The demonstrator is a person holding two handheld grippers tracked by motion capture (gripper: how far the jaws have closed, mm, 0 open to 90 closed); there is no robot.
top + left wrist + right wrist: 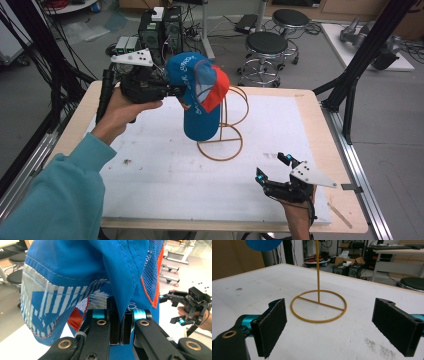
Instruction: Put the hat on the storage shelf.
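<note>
Left gripper view: left gripper (119, 326) has its jaws pinched tight on a fold of blue fabric, so it holds the cap (82, 272), which hangs over and in front of the jaws with mesh panels and orange trim showing. High view puts that left gripper (176, 91) at the table's far left, raised, the cap (199, 92) dangling from it, up off the table (150, 170) against the upper loop of the wire stand (223, 131); can't tell whether it touches the wire or is hooked on it. Right gripper (274, 169) sits low near the front right edge, well apart from the cap, jaws wide with nothing between them. Right gripper view confirms: right gripper (329, 323) pads spread far apart, empty, aimed at the stand's ring base (319, 306) and upright rod, with a bit of blue cap (263, 244) at top left. Step in hand, as I judge: carrying the cap at the stand, either hanging it or lifting it off; the frames don't settle which. If hanging, next move needs the crown lowered over the top loop before the jaws let go, and the right gripper may need to steady the base. Fold grip detail comes from the left gripper view; the ring base and its crossbar come clearest from the right gripper view; the overall layout from the high view.
</note>
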